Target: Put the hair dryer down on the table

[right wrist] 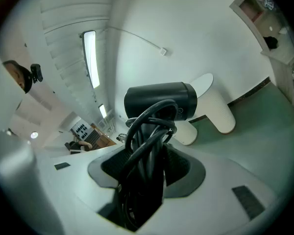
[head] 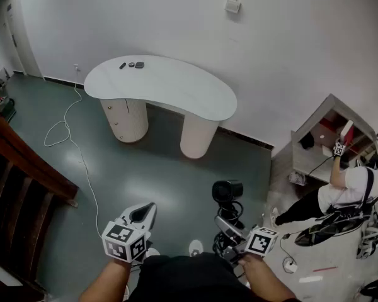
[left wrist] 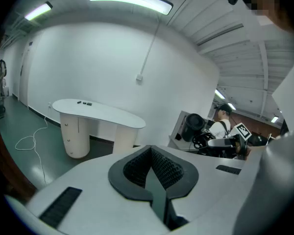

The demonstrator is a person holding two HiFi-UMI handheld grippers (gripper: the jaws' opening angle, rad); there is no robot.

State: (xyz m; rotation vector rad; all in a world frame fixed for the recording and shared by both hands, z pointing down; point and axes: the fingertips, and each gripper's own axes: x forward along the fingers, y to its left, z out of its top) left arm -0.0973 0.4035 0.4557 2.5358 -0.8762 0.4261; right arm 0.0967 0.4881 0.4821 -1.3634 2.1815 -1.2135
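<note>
A black hair dryer (head: 227,190) stands upright in my right gripper (head: 230,226), low right of centre in the head view, over the green floor. In the right gripper view its barrel (right wrist: 159,100) fills the middle. My right gripper (right wrist: 147,164) is shut on its handle, with the black cord looped around it. The white kidney-shaped table (head: 176,85) stands well ahead against the wall, also seen as the table (left wrist: 104,113) in the left gripper view. My left gripper (head: 145,214) hangs low left, and its pads (left wrist: 162,166) meet with nothing between them.
Three small dark items (head: 131,65) lie at the table's far left end. A white cable (head: 69,137) trails over the floor. Dark wooden furniture (head: 19,187) stands at the left. A person (head: 346,194) crouches at the right by a shelf unit (head: 331,134).
</note>
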